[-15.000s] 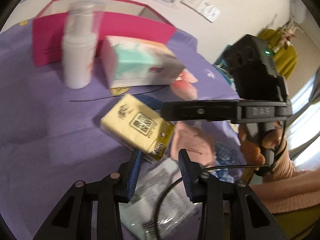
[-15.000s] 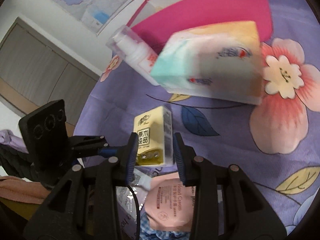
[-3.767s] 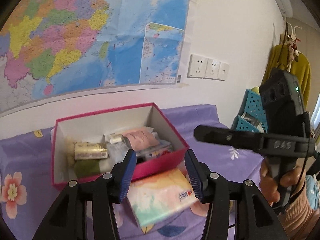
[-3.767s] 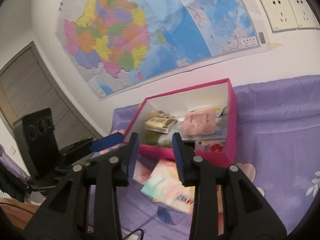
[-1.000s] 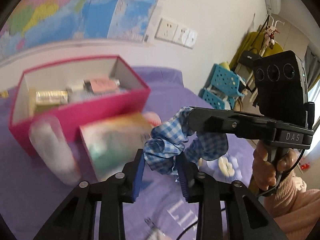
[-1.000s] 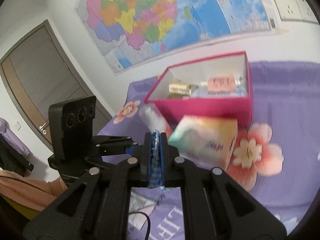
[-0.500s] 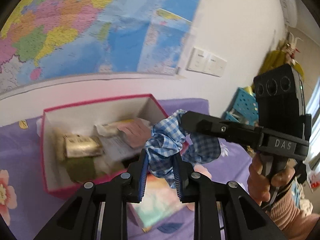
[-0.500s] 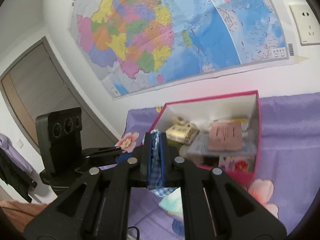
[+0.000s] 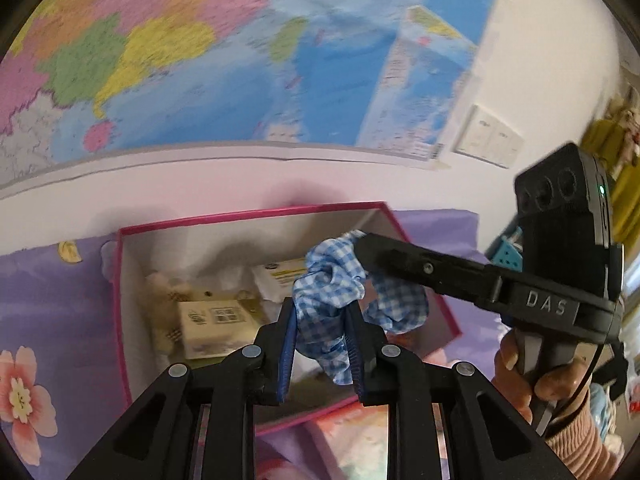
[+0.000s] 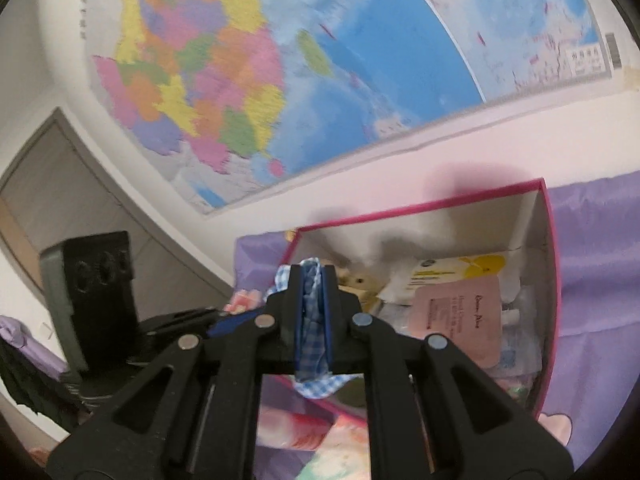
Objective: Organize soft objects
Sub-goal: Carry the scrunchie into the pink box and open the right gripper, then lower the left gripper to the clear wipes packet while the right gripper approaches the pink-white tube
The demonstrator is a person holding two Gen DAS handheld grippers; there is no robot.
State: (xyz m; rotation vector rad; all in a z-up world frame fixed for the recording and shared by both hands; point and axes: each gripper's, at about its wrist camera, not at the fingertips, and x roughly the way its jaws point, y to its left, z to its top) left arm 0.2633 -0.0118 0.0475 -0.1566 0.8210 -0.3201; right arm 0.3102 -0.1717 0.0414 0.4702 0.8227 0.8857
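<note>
A blue-and-white checked scrunchie (image 9: 332, 288) hangs stretched between both grippers over the open pink box (image 9: 248, 215). My left gripper (image 9: 320, 307) is shut on one side of it. My right gripper (image 10: 312, 276) pinches the other side, its jaws opening a little with the cloth (image 10: 313, 340) still pressed between the pads. In the left wrist view the right gripper (image 9: 362, 245) reaches in from the right, held by a hand (image 9: 560, 380). The box (image 10: 420, 205) holds a yellow tissue pack (image 9: 216, 320), a pink sachet (image 10: 460, 316) and other packets.
The box sits on a purple flowered cloth (image 9: 52, 300) against a white wall with a large map (image 9: 200, 60). A pastel tissue pack (image 10: 332, 440) lies in front of the box. Wall sockets (image 9: 488, 136) and a teal basket (image 9: 508, 256) are at the right.
Both grippers carried the scrunchie forward from above the tissue pack to over the box. The box now fills the middle of both views.
</note>
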